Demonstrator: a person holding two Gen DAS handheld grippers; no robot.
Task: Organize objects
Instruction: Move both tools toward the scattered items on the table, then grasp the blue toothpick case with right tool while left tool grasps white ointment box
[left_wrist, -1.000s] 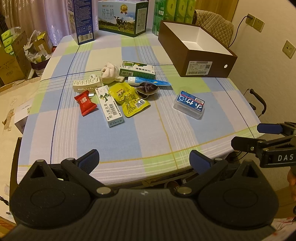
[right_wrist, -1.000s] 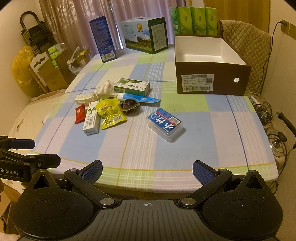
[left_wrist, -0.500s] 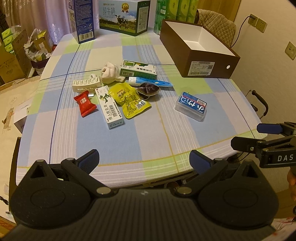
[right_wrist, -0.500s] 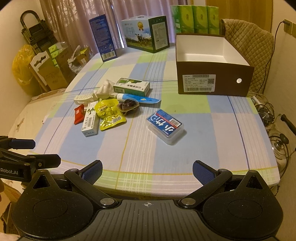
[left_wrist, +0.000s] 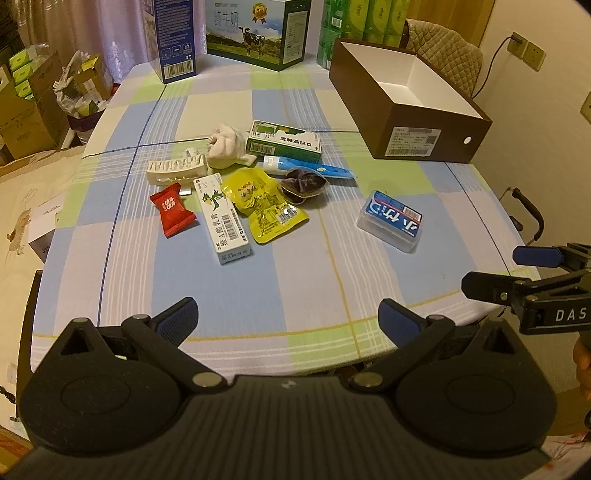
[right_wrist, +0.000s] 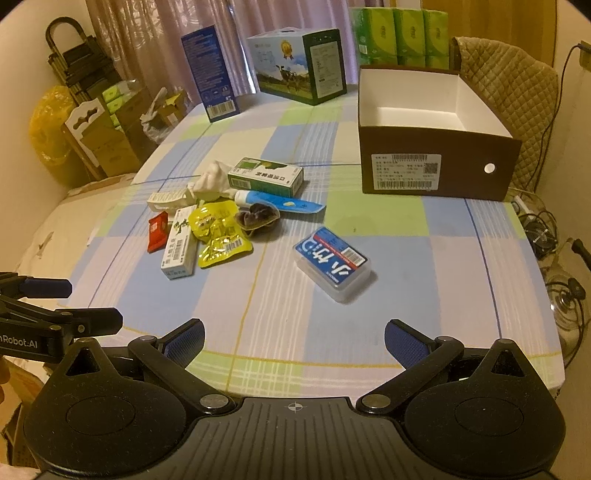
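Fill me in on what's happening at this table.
A person holds a two-finger gripper in each hand at the near edge of the checked table. Both the left gripper and the right gripper have their jaws wide open and hold nothing. A scatter of small packets and cartons, among them a blue-labelled clear case and a yellow snack pouch, lies untouched. The brown box looks empty, so sorting has not started.
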